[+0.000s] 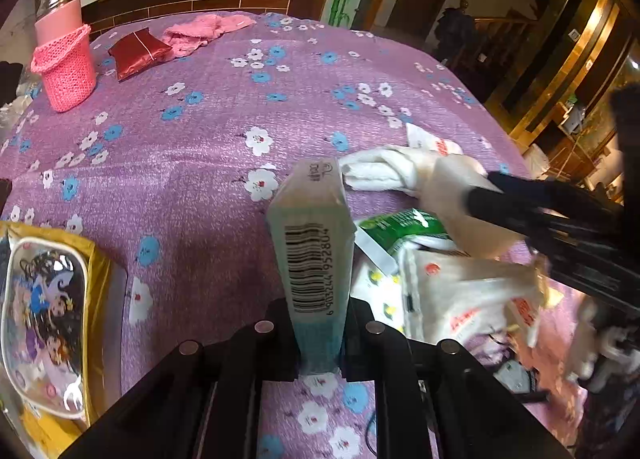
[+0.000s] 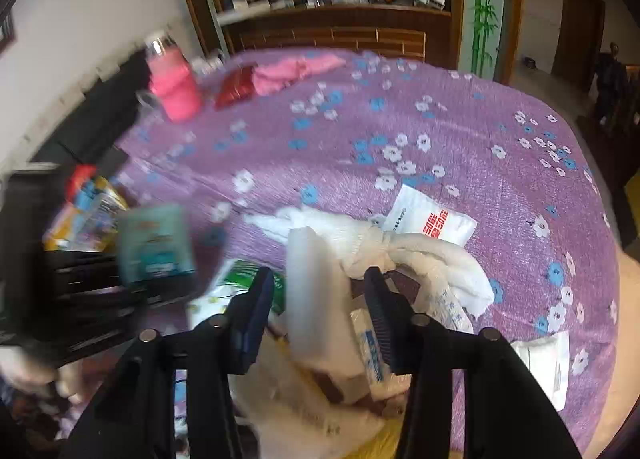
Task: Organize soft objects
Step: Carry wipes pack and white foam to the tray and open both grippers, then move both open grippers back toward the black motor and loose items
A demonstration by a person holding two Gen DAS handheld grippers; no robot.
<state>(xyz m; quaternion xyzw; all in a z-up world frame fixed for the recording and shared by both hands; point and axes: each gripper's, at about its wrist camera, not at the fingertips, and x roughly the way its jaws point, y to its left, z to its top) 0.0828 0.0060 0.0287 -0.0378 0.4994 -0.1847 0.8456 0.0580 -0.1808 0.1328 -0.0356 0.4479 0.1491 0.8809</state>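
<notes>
Our left gripper (image 1: 320, 333) pinches a tissue pack (image 1: 314, 255) pointing lengthwise away; our right gripper (image 2: 320, 299) clamps a white foam piece (image 2: 316, 291) beside a white towel (image 2: 400, 243).

The middle of the purple flowered bedspread (image 1: 208, 131) lies bare and passable. A pink knitted basket (image 1: 66, 67) and red foil pouch (image 1: 138, 51) block the far left; white packets (image 1: 460, 291) crowd the near right.

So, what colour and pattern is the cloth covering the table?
Purple bedsheet-like cloth with white and blue flowers; the left wrist view shows it best.
</notes>
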